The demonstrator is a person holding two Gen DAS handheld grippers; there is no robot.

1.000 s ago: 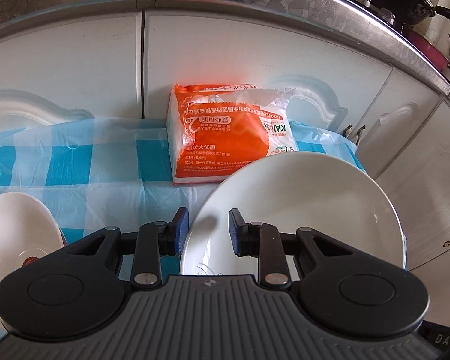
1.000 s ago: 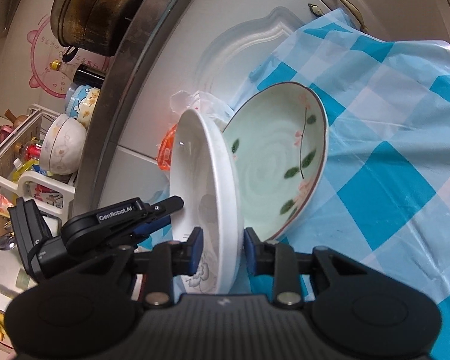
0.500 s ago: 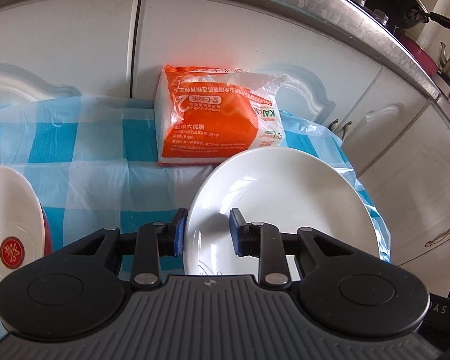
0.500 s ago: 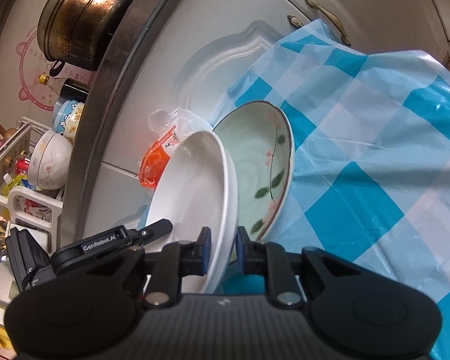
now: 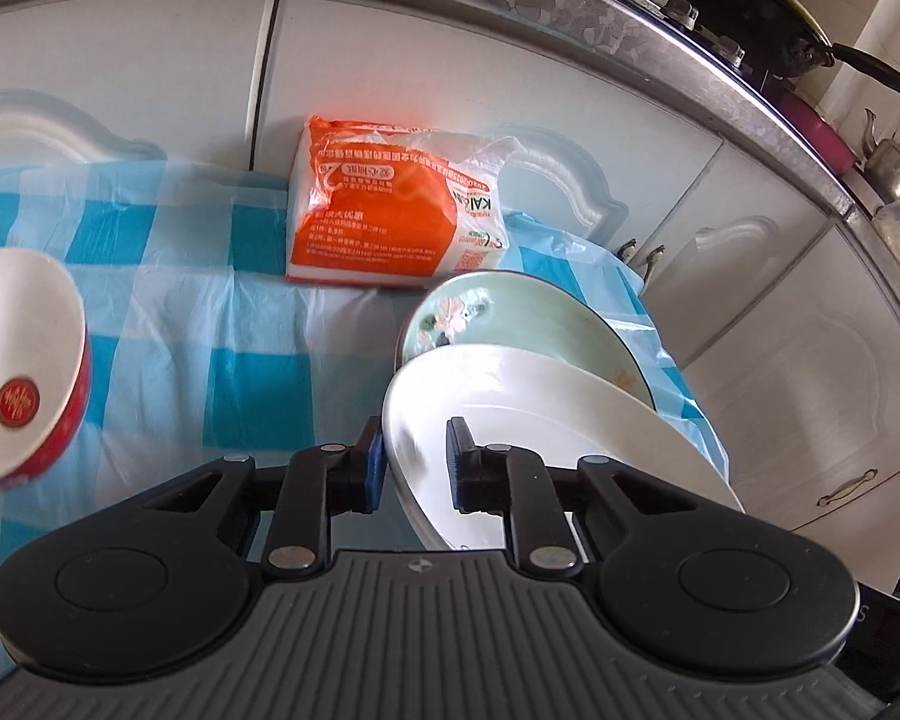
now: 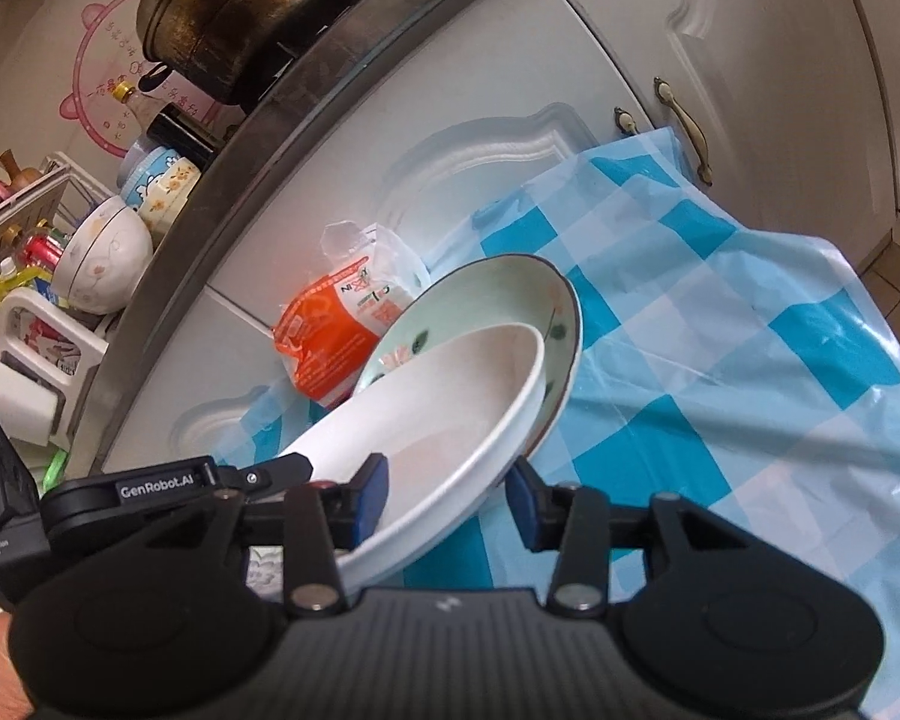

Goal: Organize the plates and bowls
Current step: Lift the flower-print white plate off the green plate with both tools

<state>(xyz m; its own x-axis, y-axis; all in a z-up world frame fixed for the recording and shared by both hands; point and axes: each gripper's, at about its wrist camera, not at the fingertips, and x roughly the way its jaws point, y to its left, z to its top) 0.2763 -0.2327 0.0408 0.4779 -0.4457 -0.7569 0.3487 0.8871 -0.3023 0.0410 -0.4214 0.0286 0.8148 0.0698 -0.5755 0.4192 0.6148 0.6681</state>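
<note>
Plates were partly stacked: the white plate (image 5: 546,396) leaned into the green plate (image 5: 510,312), the left gripper (image 5: 414,462) clamping its rim, the right gripper (image 6: 444,495) just loosened around it; the red bowl (image 5: 24,378) remained apart.

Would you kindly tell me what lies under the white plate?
Under the white plate lies the pale green flowered plate, its far rim showing beyond the white one. Its near half, and whatever cloth is beneath both, is covered.

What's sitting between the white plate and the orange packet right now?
The green floral plate, under the white plate and short of the orange packet. Both wrist views show it.
</note>
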